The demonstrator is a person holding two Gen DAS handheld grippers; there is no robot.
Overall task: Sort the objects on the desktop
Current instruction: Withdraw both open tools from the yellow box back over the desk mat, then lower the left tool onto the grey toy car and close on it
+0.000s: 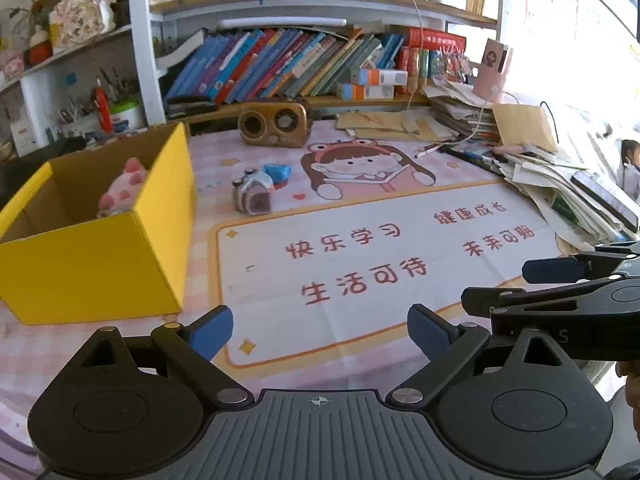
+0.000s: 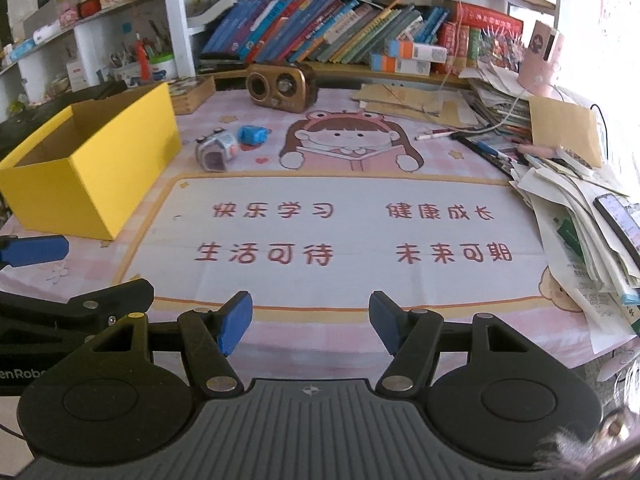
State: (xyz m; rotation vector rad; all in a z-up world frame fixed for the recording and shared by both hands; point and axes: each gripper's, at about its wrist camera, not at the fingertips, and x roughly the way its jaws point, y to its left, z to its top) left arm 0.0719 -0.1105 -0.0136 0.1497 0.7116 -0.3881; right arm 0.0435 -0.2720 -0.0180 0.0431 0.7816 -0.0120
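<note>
Both tongs, left and right, are hanging spread and empty over the worktop mat. Just right of the yellow box, the toy camera and blue toy are lying together; both probably light, rigid plastic, best pinched across their bodies.

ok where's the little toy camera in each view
Left wrist: the toy camera sits left of centre on the mat, right of the yellow box, with a blue toy just behind it.
Right wrist: the toy camera lies upper left on the mat, between the yellow box and the cartoon girl.
Shared landmark: the brown radio behind it, at the foot of the bookshelf.
</note>
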